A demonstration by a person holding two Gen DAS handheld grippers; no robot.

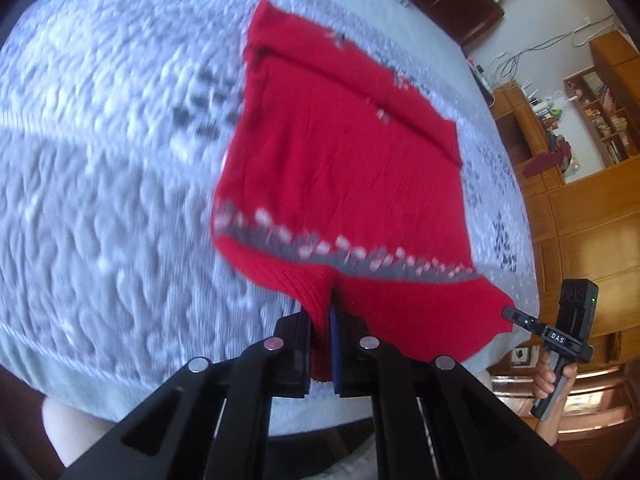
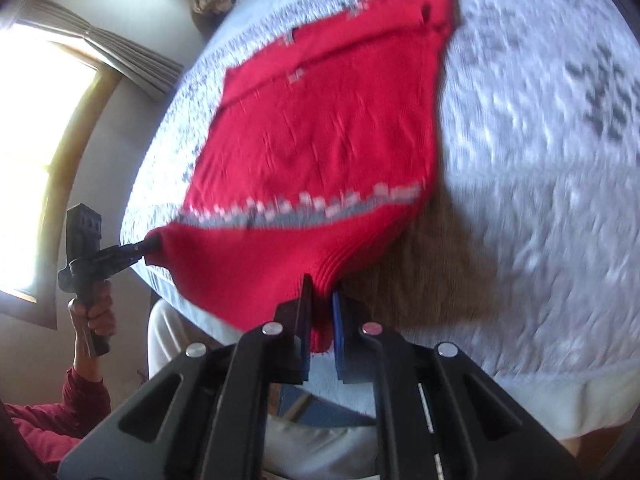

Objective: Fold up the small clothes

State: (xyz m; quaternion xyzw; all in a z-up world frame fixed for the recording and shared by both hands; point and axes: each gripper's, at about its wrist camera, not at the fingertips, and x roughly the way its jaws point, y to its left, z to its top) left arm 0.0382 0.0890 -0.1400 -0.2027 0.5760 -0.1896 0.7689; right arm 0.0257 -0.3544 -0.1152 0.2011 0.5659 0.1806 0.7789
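**Both jaws pinched on the hem corners of the red knit**

Jaws on both our grippers are nearly closed, each pinching a bunched corner of the red sweater's (image 1: 340,160) ribbed hem. Our left gripper (image 1: 322,344) sits at the bottom centre of its own view and grips the hem corner on that side; our right gripper (image 2: 320,332) grips the other, and shows again at the lower right of the left view.

We judge the sweater soft, limp and light: it sags between the two pinches while its far part, toward the top of both frames, lies on the patterned bedspread (image 1: 100,140). Knit like this stretches and may creep out of a shallow pinch, so the thicker ribbed hem is the sensible hold, and we would keep both corners level.

For room, the bedspread is bare on the left of the left view and on the right of the right view. The bed's near edge runs just under our grippers, with wooden shelves (image 1: 600,112) at the far right and a bright window (image 2: 48,120) at the far left, both well apart from the cloth
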